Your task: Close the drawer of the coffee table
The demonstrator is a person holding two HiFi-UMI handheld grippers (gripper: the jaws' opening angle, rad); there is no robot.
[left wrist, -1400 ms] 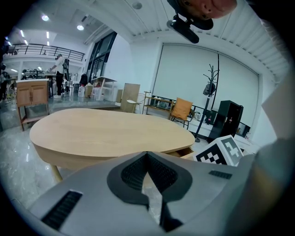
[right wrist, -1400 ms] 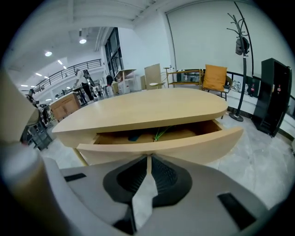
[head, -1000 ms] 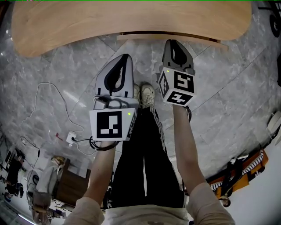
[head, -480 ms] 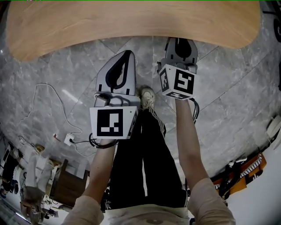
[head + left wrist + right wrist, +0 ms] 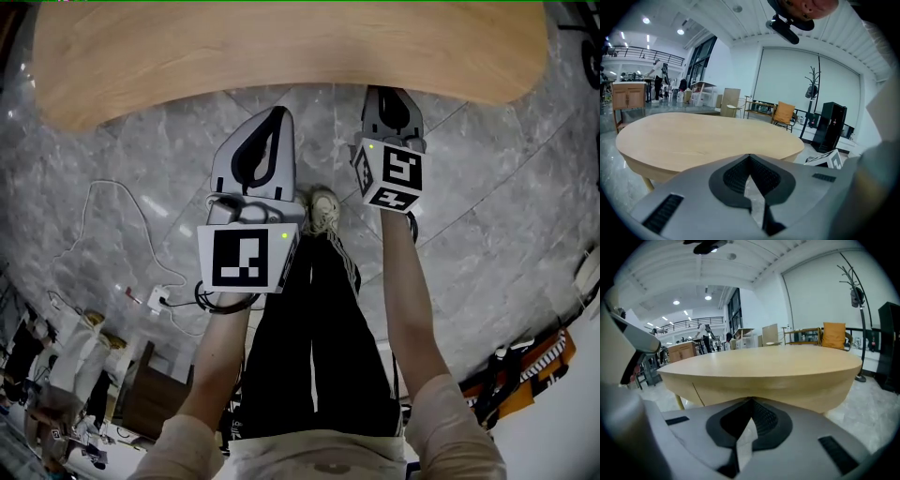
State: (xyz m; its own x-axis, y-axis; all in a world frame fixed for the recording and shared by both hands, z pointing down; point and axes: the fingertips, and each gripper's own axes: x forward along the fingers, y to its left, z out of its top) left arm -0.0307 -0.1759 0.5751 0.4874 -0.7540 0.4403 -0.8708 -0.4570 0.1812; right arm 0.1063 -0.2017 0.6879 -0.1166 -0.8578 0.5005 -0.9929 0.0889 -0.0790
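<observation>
— Left gripper [image 5: 277, 112]?
— Jaws together, empty, just short of the table [image 5: 281, 47].
— Right gripper [image 5: 390, 92]?
— Pinched tight too, holding nothing, tip near the table's rim.
— Drawer [image 5: 759, 387]?
— Sitting flush in the pale wooden apron, only a thin seam showing, straight ahead of the right gripper.

Pale wood-grain surface [image 5: 281, 47], veined grey marble floor [image 5: 122, 159], left tongs [image 5: 278, 112] and right tongs [image 5: 389, 92] grey with black pads, their cubes [image 5: 246, 258] black-and-white squares, trousers [image 5: 281, 356] black with a white stripe.
</observation>
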